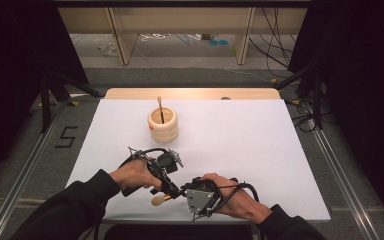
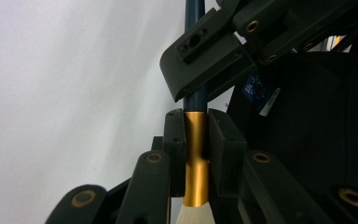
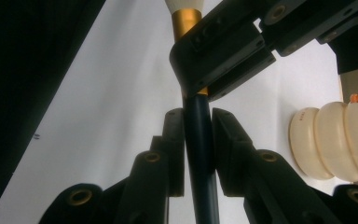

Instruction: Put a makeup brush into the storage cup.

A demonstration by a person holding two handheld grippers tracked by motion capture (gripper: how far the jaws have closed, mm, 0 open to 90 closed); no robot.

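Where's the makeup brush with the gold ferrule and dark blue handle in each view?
High view: makeup brush near the front table edge, between both grippers.
Left gripper view: centre, gold ferrule clamped by the left gripper.
Right gripper view: centre, dark blue handle clamped by the right gripper.
Shared landmark: white tabletop.

A white tabletop (image 1: 240,145) fills the middle of the high view, with a strip of bare light wood along its far edge and grey floor around it. One thing stands directly on it: a cream, ribbed round holder (image 1: 163,126), upright in the far half a little left of centre, with a thin dark-handled brush (image 1: 160,110) standing in its opening. In the right gripper view the holder's bulging rings rest on the white surface at the right edge.
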